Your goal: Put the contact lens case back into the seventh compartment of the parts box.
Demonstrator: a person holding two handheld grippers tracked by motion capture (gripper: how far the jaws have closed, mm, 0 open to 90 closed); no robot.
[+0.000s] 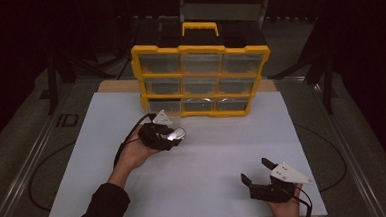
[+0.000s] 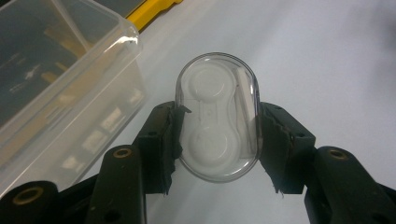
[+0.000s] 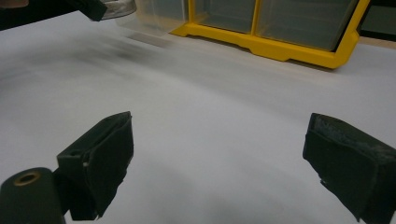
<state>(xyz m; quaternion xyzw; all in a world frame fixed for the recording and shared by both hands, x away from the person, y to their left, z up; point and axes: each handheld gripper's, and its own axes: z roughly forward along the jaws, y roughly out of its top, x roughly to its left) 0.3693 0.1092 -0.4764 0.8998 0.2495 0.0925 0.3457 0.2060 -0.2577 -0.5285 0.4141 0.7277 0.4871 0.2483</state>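
Observation:
A clear oval case (image 2: 217,116) with a white two-well insert sits between the jaws of my left gripper (image 2: 219,114), which is shut on its long sides. In the high view that gripper (image 1: 170,136) holds the case (image 1: 178,134) just above the white board, in front of the organizer's bottom-left corner. A clear plastic drawer (image 2: 60,79) lies close on the case's left, pulled out of the yellow organizer (image 1: 202,78). Near the front right, my right gripper (image 1: 256,169) stands open with nothing between its fingers (image 3: 100,158).
The yellow organizer (image 3: 280,49) holds three rows of clear drawers and has a black top with a yellow handle (image 1: 200,27). It stands at the back of the white board (image 1: 208,157). Dark stands and cables flank the table.

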